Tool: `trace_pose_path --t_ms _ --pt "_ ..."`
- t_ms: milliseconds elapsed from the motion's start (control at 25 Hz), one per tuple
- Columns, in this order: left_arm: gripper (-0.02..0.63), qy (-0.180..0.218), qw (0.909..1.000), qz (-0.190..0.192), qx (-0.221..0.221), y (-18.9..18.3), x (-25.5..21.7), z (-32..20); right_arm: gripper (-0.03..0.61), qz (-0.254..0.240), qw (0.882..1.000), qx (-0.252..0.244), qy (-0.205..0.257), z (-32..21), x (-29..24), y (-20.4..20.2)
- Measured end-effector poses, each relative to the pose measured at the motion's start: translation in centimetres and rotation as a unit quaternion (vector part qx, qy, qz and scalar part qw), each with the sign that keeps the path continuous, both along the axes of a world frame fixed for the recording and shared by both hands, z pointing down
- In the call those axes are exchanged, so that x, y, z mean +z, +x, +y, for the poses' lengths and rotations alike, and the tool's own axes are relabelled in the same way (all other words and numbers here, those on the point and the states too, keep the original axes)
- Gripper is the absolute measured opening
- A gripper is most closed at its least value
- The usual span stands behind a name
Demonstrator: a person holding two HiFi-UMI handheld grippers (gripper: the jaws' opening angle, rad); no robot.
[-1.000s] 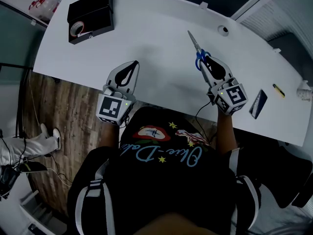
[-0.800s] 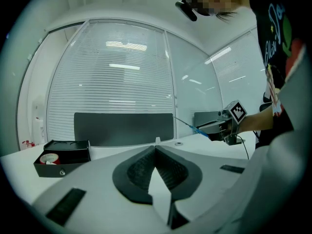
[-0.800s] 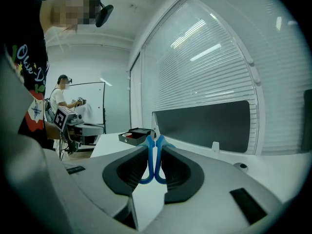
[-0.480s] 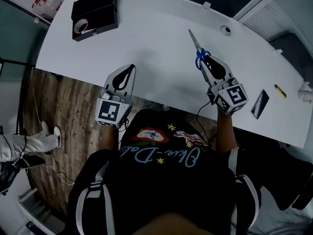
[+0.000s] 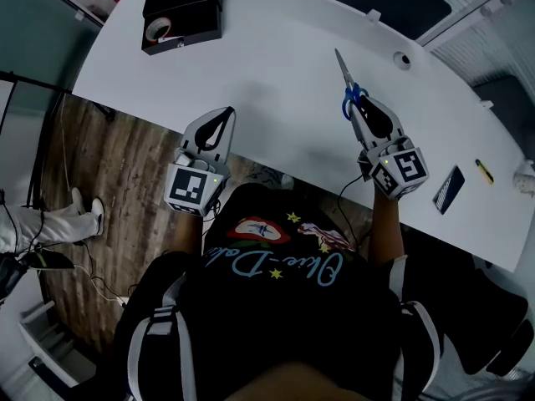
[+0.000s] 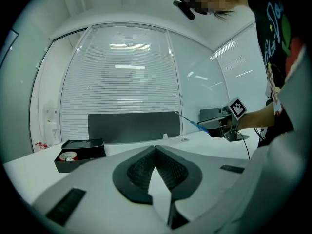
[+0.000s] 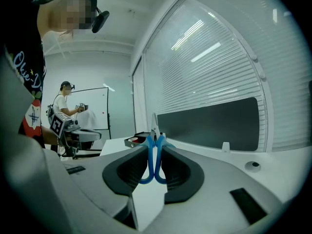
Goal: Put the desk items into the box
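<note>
The black open box (image 5: pixel 191 13) held a white tape roll (image 5: pixel 159 30). The right gripper (image 5: pixel 358 107) had its jaws clamped on blue-handled steel scissors (image 5: pixel 349 83), not yet boxed; the left gripper (image 5: pixel 224 114) had its jaws closed, empty

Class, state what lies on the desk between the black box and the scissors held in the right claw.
Nothing: the head view shows only bare white desk between the black box and the scissors.

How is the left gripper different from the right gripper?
The right gripper pinches blue-handled scissors between its fingers; the left gripper holds nothing, its fingers shut together. The right gripper is over the white desk; the left gripper sits at the desk's near edge, partly over the wooden floor. Both point across the desk and carry a marker cube.
</note>
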State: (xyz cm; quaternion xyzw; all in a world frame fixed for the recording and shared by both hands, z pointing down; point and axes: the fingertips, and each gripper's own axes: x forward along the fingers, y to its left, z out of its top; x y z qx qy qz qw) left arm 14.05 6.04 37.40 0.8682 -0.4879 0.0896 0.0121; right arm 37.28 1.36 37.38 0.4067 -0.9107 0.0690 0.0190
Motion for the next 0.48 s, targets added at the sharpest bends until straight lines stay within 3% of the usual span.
trace_pose_path --t_ms 480 --pt "-0.003 0.010 0.9995 0.013 -0.026 -3.3 0.0 -1.4 0.087 -0.004 1.000 -0.010 0.005 -1.9 -1.1 -2.6"
